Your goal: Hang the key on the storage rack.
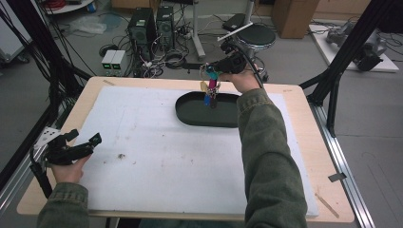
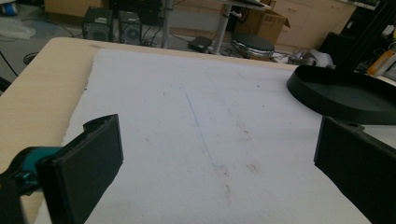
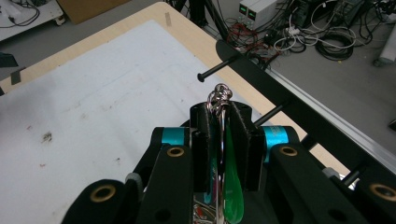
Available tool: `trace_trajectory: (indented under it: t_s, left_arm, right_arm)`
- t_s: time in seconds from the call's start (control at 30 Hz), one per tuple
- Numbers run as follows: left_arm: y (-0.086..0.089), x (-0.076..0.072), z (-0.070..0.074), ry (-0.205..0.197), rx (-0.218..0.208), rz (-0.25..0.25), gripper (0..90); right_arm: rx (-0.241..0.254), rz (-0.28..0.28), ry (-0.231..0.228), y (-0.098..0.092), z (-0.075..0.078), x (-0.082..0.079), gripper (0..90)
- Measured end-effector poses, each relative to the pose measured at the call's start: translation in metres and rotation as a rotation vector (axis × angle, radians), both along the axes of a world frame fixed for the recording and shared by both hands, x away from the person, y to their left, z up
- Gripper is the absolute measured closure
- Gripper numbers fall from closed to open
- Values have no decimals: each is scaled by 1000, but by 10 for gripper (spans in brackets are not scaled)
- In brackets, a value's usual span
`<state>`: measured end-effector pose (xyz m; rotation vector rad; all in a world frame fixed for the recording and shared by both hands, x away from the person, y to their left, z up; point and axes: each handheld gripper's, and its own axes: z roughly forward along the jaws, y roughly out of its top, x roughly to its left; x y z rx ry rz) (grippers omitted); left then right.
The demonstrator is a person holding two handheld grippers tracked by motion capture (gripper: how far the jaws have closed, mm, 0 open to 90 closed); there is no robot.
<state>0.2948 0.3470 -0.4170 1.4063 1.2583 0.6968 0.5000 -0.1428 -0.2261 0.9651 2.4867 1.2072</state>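
Table (image 1: 304, 199) with white mat (image 1: 157, 156); black oval tray (image 1: 190, 114) at 1 o'clock on the mat. Right gripper (image 1: 209, 72) hangs over the tray's far rim, jaws pinched on the ring of a key bunch (image 1: 210, 90); the coloured keys dangle free above the tray. Left gripper (image 1: 85, 145) at 8 o'clock, jaws spread, empty.

Keys: likely light, hard, loose and swingy; smooth metal may slip. The ring looks like the best hold.
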Motion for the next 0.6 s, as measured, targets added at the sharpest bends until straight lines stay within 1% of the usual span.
trace_trajectory:
  t_s: [0.1,0.13,0.17,0.2,0.3,0.4,0.47,0.5,0.53,0.6]
  left_arm:
    - [0,0,0,0,1,-2,17]
    - [0,0,0,-1,0,-2,17]
    - [0,0,0,0,1,-1,17]
    - [0,0,0,-1,0,-3,17]
    - [0,0,0,0,1,-2,17]
    - [-1,1,0,-1,1,-6,17]
    - [-1,1,0,-1,4,-8,17]
    - [-1,1,0,0,2,-9,17]
    - [-1,1,0,0,2,-8,17]
    - [-1,1,0,1,3,-10,17]
  right_arm:
    - [1,-18,4,-1,-4,6,790]
    - [10,-33,8,-2,-8,11,790]
    - [10,-33,8,-2,-8,11,790]
    - [3,-52,14,-3,-11,16,790]
    - [-4,-60,21,-3,-15,20,790]
    - [1,-74,28,-3,-18,23,790]
    - [-6,-83,25,-4,-20,26,790]
    - [-13,-92,33,-4,-21,27,790]
    - [-17,-97,31,-4,-22,28,790]
    - [-8,-102,29,-6,-23,31,789]
